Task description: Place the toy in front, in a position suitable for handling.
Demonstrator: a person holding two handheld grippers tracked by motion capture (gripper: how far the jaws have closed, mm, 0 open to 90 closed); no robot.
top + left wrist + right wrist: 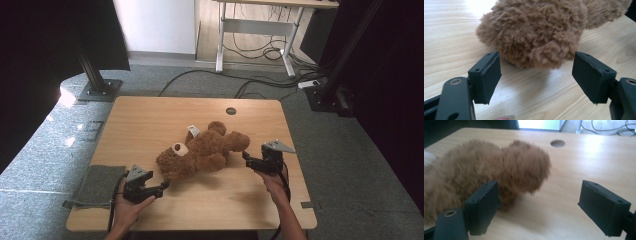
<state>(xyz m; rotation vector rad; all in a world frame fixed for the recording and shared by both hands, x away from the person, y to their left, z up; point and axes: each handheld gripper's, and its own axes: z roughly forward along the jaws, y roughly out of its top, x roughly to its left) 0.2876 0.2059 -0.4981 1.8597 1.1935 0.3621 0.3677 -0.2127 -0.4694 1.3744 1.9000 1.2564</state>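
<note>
Wooden table [150, 115] is holding a brown bear [202, 150] lying in its middle. Left gripper [162, 187] is waiting open near its head, and right gripper [246, 157] is waiting open by its leg.

Fluffy brown plush teddy bear [202, 152], smooth matt light wood table [150, 115], matt black jaws, grey cloth [97, 185]

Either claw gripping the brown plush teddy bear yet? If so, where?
Nothing is held. Left claw is open just short of the brown plush teddy bear; right claw is open beside a limb, not clamped.
</note>
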